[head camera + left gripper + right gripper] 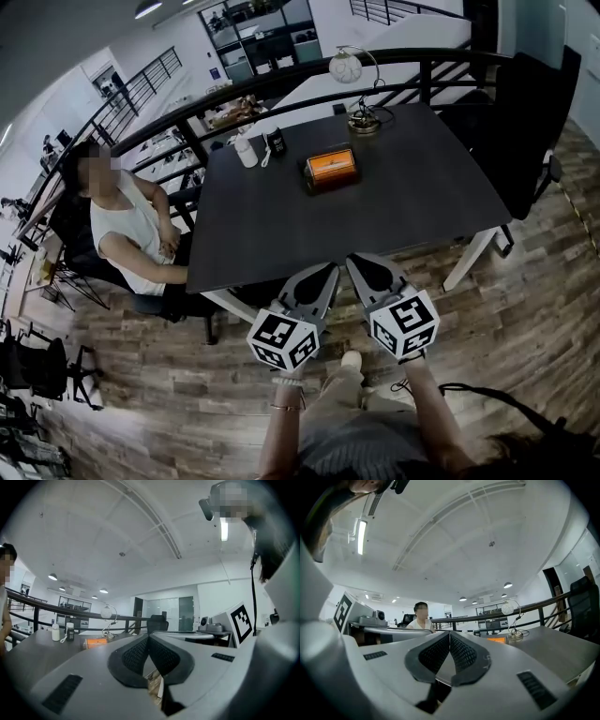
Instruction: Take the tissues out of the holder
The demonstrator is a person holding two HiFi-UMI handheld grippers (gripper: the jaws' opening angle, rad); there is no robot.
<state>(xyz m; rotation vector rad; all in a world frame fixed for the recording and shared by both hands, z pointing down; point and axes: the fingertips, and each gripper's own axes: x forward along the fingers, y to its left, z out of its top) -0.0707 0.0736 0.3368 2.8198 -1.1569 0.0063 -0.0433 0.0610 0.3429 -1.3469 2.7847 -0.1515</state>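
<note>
Hovering side by side well short of the tissue holder (331, 169), left tongs (329, 270) and right tongs (355, 262) both stand closed and empty; the holder rests on the dark surface (412, 202).

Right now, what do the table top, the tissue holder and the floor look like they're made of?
Table top: dark grey, matte, probably laminate or painted board; only a dull sheen.
Tissue holder: dark box with orange top, possibly wood or leatherette; too small to tell.
Floor: wood or wood-look planks; grain and seams show.
</note>
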